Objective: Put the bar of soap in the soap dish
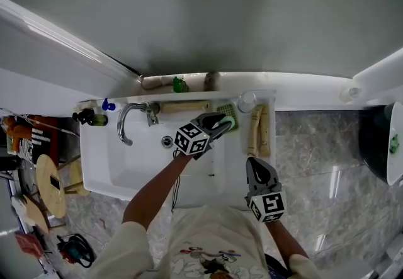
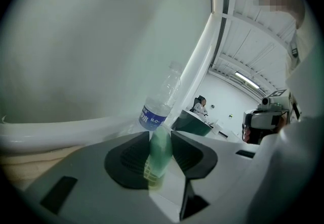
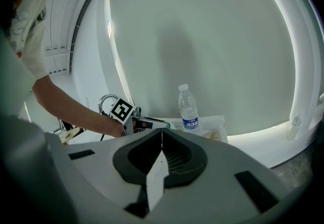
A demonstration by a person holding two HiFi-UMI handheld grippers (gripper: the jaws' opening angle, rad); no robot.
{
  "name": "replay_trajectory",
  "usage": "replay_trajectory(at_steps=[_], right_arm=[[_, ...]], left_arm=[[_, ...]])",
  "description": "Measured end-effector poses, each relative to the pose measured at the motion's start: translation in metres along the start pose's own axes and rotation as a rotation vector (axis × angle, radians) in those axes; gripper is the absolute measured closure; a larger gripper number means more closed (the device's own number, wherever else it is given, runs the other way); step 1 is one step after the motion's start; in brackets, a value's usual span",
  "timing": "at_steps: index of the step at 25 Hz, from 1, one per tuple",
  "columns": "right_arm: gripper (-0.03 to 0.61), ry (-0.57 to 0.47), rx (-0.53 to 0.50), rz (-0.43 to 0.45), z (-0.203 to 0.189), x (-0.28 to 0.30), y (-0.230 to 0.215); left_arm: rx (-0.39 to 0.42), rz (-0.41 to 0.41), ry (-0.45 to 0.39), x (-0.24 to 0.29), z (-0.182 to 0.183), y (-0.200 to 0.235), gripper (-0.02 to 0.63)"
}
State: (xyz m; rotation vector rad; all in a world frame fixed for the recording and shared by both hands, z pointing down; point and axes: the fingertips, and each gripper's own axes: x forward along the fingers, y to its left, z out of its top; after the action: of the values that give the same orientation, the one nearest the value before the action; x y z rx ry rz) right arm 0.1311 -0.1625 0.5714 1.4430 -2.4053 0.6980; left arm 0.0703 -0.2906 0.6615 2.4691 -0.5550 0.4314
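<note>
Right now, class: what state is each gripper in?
Left gripper: shut on the bar of soap.
Right gripper: shut, holding nothing.

Soap [image 2: 161,154] translucent; tap [image 1: 126,121] chrome; btl [image 3: 189,109] clear plastic.

Chrome faucet [image 1: 128,121] at the far left of the white sink [image 1: 104,167]; clear water bottle [image 3: 189,109] far right; wooden stool [image 1: 51,184] left.

Right of the faucet [image 1: 128,121], the left gripper [image 1: 228,122] holds the bar of soap [image 1: 231,123] at the soap dish [image 1: 225,109]; the right gripper [image 1: 254,164] hovers farther right.
</note>
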Motion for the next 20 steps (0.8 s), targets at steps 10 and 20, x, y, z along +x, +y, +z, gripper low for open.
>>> replay_trajectory(at_steps=[10,20], right_arm=[[0.571,0.015,-0.011,0.020,-0.002,0.023,-0.002],[0.571,0.020,-0.006,0.026,-0.002,0.029,-0.008]], left_arm=[[-0.027,0.014,-0.010,0.004,-0.001,0.014,0.469],[0.143,-0.053,0.101,0.021,-0.014,-0.001,0.469]])
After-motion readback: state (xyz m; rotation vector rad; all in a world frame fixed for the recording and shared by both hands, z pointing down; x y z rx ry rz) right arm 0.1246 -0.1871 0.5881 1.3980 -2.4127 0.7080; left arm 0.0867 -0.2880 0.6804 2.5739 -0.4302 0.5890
